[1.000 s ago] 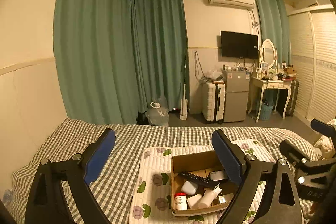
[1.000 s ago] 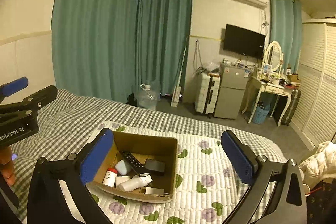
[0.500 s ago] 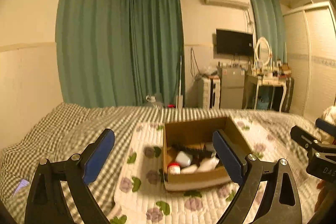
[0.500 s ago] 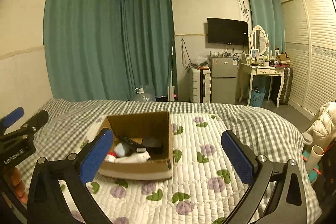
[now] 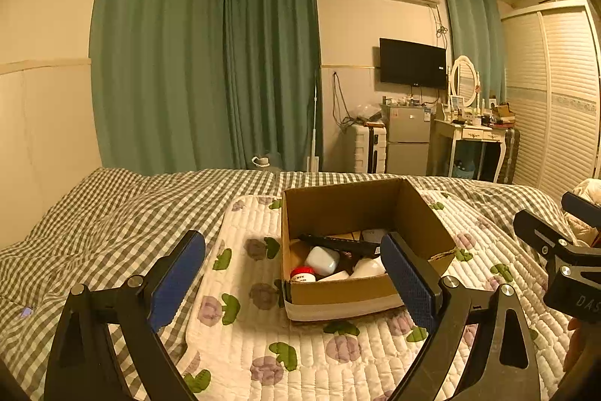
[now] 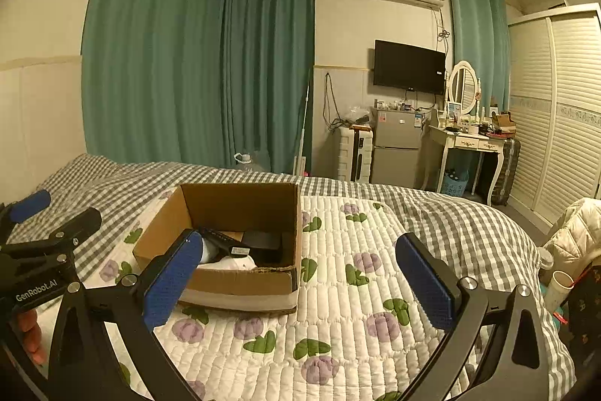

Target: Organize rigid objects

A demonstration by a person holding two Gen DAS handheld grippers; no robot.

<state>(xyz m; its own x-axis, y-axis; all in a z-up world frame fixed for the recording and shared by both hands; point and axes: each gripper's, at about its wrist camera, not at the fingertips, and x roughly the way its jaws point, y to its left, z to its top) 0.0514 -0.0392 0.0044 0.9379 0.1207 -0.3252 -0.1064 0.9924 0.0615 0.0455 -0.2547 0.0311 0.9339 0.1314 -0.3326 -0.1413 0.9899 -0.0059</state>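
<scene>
We hold the left gripper [image 5: 293, 273] and right gripper [image 6: 296, 273] with fingers spread wide, both empty, above the quilted mat [image 6: 338, 318]. The cardboard box [image 5: 338, 295] sits near the mat's far edge, holding a remote [image 5: 338, 243], a white case [image 5: 321, 260] and a red-capped bottle [image 5: 302, 274].

A matt corrugated cardboard box [image 5: 338, 292] sits on a quilted cloth mat [image 5: 240, 326] over woven checked bedding [image 5: 112, 213].

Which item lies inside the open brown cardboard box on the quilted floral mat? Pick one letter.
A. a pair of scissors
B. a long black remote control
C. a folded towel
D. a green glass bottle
B: a long black remote control lies across the inside of the open brown cardboard box, among small white containers; none of the other options shows there.
</scene>
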